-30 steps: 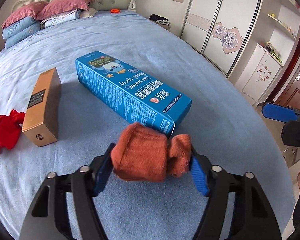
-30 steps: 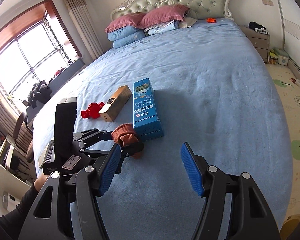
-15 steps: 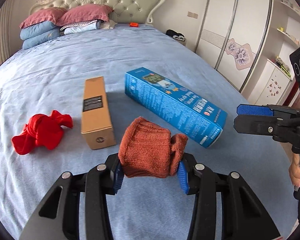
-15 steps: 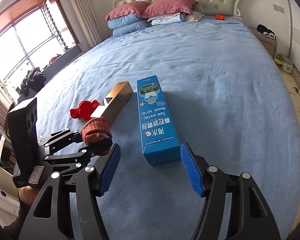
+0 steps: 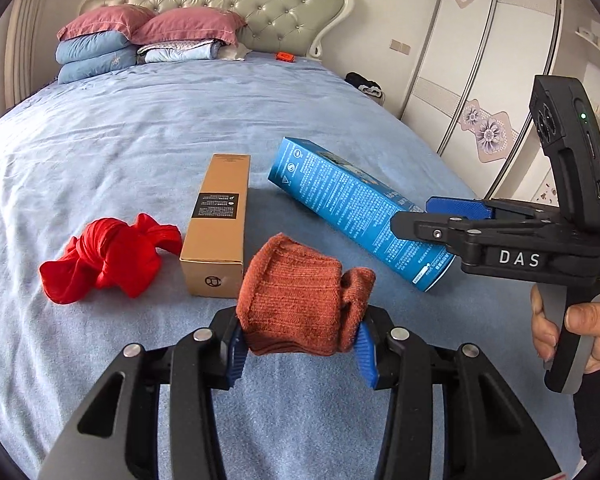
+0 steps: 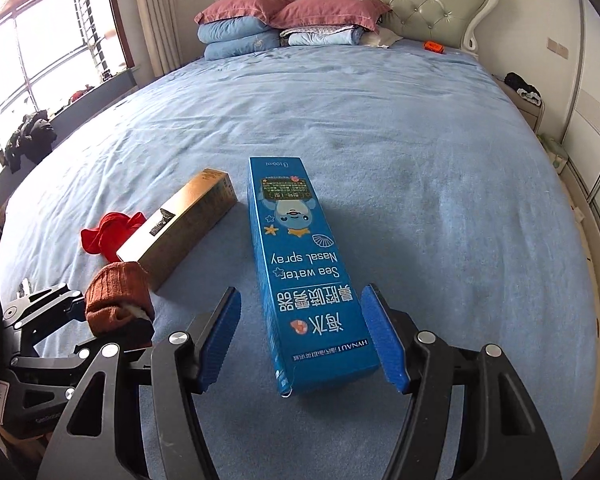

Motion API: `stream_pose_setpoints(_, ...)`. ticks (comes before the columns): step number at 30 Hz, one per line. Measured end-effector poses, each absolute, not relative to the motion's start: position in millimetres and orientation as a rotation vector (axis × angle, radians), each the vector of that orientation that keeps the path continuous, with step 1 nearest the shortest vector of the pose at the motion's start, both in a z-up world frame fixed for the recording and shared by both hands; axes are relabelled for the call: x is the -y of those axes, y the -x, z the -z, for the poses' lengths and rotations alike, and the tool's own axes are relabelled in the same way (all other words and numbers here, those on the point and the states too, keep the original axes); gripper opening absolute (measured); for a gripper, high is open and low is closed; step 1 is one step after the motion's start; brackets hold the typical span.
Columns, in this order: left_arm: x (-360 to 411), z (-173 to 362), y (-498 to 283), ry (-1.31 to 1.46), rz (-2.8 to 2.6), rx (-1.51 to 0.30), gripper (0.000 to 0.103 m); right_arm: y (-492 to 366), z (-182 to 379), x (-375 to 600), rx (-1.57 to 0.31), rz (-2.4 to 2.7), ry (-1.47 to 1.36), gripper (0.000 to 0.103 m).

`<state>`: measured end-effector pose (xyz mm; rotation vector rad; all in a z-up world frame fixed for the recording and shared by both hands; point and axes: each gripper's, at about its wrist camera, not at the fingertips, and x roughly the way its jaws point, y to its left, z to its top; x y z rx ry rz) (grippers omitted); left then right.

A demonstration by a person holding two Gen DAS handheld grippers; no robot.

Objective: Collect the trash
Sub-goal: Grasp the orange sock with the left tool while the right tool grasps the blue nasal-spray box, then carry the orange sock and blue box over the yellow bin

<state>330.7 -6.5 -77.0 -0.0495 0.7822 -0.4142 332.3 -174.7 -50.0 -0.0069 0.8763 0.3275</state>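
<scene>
Your left gripper (image 5: 300, 350) pinches the rust-brown sock (image 5: 300, 300) in its fingers. Your right gripper (image 6: 300, 340) is spread wide around the blue nasal-spray box's (image 6: 300, 264) near end. Beyond, the tan box (image 5: 220, 220) lies on the bed (image 5: 140, 128).

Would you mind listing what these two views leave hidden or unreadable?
- Left wrist view: near end of the blue box hidden behind the right gripper.
- Right wrist view: red cloth partly hidden behind the brown box.
- Both views: small orange thing by the headboard, too small to identify.
</scene>
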Motion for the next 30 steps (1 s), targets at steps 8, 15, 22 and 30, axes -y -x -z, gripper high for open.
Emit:
stream_pose_setpoints(8,2.3,79.9,-333.4,0.080,0.415,-0.794,0.044,-339.4,51.5,158.6,-0.841,-0.282,0.116,0.062)
stream_pose_setpoints(15,5.0,81.3,-335.3,0.069,0.422,-0.797,0.044,-347.2,66.8,159.4,-0.891,-0.317,0.076,0.052)
stream_pose_setpoints(22,7.5,80.0,-332.1,0.078,0.446,-0.785,0.044,-326.3,56.4,166.9,-0.849,-0.321,0.038,0.045)
stream_pose_setpoints(30,27.6,75.6,-314.1,0.094,0.511,-0.783,0.044,-248.4,22.4,202.6,-0.770,-0.305,0.002,0.045)
